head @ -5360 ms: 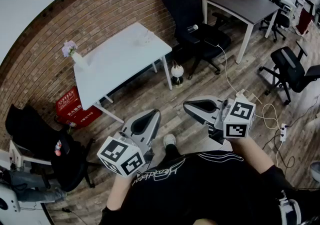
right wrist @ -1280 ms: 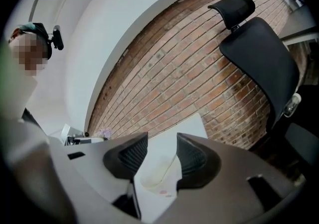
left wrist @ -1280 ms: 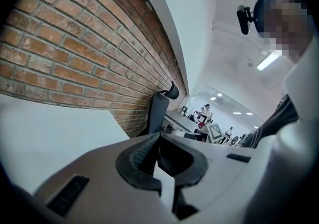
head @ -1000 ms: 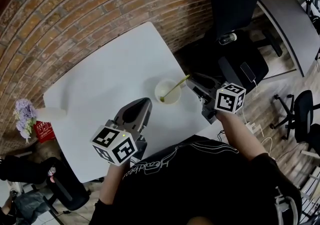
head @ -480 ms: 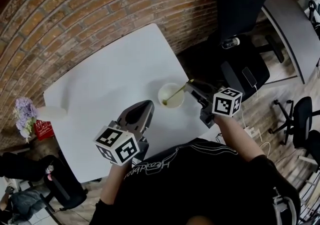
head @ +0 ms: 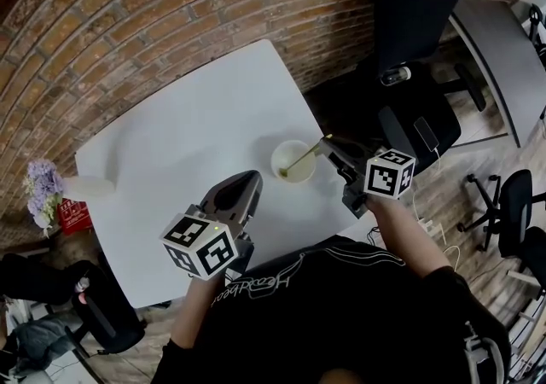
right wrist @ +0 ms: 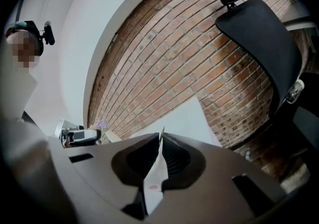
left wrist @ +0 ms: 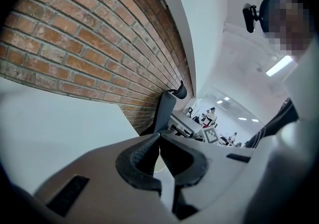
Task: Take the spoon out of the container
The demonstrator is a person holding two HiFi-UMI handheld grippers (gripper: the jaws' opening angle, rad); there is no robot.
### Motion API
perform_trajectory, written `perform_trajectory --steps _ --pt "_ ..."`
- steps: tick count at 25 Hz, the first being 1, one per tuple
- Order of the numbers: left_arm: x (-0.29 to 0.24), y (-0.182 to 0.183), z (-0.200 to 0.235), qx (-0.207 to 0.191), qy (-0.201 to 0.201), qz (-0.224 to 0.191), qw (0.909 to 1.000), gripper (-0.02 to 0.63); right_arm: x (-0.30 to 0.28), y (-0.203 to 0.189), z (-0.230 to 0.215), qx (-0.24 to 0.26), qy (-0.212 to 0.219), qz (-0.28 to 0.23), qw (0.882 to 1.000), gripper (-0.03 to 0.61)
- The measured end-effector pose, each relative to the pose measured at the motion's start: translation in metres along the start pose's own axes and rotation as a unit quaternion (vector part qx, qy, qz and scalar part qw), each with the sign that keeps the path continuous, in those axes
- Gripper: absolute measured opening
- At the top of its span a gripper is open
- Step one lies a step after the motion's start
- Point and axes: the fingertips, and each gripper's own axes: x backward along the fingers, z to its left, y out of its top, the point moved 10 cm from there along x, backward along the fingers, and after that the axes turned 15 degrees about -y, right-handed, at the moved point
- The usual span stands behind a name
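1. Both tongs closed. The right gripper (head: 328, 146) is a grey moulded shell with black ribbed pads (right wrist: 174, 156). Its jaws have just been closing and now pinch the far tip of the spoon (head: 302, 157) handle, which shows as a thin sliver between the pad tips.
2. The left gripper (head: 249, 179) has the same build. Its jaws are pressed tip to tip with nothing between them. It hangs over the table (head: 188, 135), near and left of the container (head: 275, 154) and apart from it.
3. Spoon: slim, straight, yellow-green handle. It leans right and far over the rim, with the bowl end down inside the container at its near-left side.
4. Container: low, round, cream, smooth-walled, open top. It stands on the table close to the right edge.
5. Table: white, matte, flat, with a rounded far corner.
6. Surroundings:
   - The brick wall (head: 171, 7) beyond is rough, in red-brown courses.
   - A black office chair (head: 409, 15) stands far right.
   - Purple flowers (head: 38, 182) sit in a white vase (head: 85, 190) at the table's left edge.
7. Against a second ago:
   - The right jaws stood wide around the handle; now they are clamped on it.
   - Spoon and container keep the same lean and spot.
   - The left gripper is much where it was.
8. Against about five seconds ago: both grippers hung well away from the table.
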Motion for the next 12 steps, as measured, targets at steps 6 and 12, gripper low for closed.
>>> perform_trajectory --steps 6,12 --pt "0.005 -0.002 -0.010 -0.009 0.003 0.006 0.9999 0.006 0.006 0.000 0.007 0.013 0.005 -0.011 1.000 0.006" --pt "0.017 -0.005 -0.025 -0.019 0.006 0.004 0.9998 0.006 0.015 -0.002 0.019 0.024 -0.002 -0.025 0.999 0.002"
